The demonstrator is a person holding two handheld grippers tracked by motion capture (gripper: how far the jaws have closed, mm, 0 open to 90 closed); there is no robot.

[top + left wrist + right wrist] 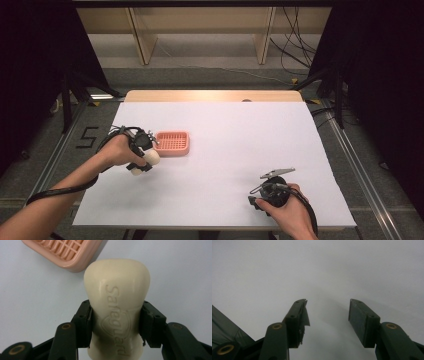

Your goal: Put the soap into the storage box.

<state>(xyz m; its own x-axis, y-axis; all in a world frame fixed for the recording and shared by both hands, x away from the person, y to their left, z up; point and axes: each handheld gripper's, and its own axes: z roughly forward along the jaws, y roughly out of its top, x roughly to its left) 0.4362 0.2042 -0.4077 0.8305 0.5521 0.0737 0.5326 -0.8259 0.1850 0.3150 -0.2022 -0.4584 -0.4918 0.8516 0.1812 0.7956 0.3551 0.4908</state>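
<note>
High view, left hand-held gripper (145,159) clenched on soap bar (117,312) beside pink dish (172,143), right hand-held gripper (327,315) released

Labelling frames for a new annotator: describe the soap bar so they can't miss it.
Start at the white table, then go to its left side, where the pink slatted tray lies. Just beside the tray, the left gripper clamps the soap bar: cream, rounded, with raised lettering, unlike the flat pink grid next to it.

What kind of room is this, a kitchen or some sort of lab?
Most likely a lab or recording workspace, not a kitchen: a table under a plain white sheet, loose cables on the floor behind it, dark curtains at the sides, and a hand-held left gripper gripping a soap bar.
</note>
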